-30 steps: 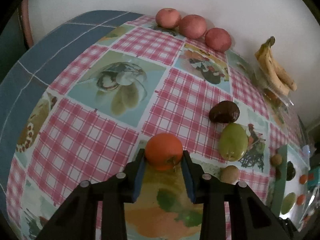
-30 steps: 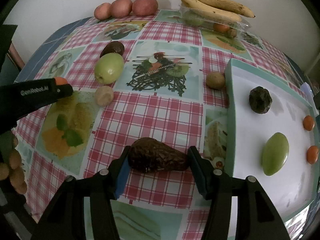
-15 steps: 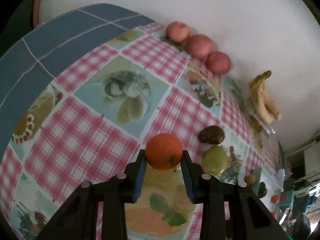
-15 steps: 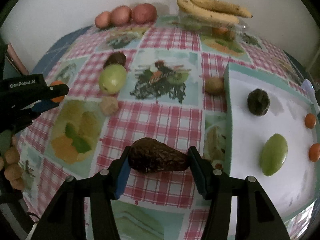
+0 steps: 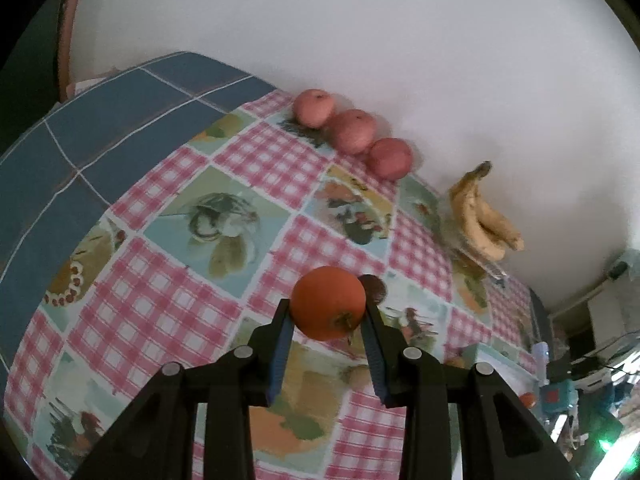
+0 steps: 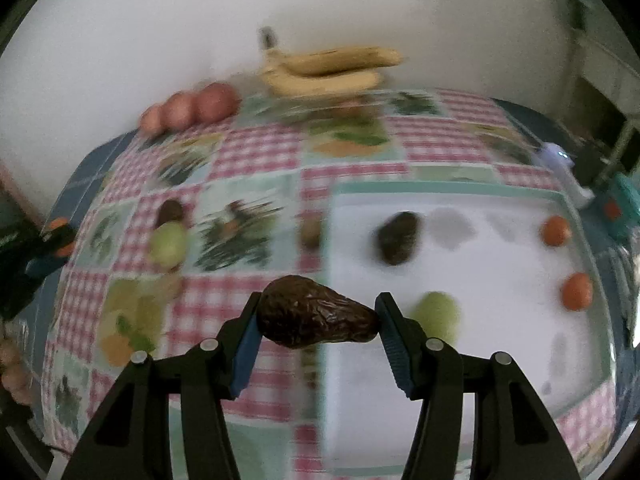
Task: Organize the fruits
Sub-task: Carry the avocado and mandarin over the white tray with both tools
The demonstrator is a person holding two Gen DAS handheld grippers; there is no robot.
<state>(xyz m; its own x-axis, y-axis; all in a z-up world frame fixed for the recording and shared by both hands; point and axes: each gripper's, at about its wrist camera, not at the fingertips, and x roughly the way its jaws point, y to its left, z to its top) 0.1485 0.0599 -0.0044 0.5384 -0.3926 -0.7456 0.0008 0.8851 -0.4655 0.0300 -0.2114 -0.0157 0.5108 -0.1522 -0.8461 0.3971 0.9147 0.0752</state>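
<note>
While avocado (image 6: pixel 316 312) hangs gripped, tray (image 6: pixel 452 188) centre bare.

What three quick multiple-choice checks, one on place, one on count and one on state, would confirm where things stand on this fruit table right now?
1. Where do the bananas lie?
A. at the table's far edge by the wall
B. on the white tray
C. in the left gripper

2. How many small orange fruits lie on the white tray?
A. none
B. two
C. four

3. What does the right gripper hold?
A. nothing
B. a green fruit
C. a dark wrinkled avocado

Answers: 1 A, they rest against the wall past the three red apples. 2 B, two orange fruits sit near its right side. 3 C, its pads clamp the dark avocado at both ends.
</note>
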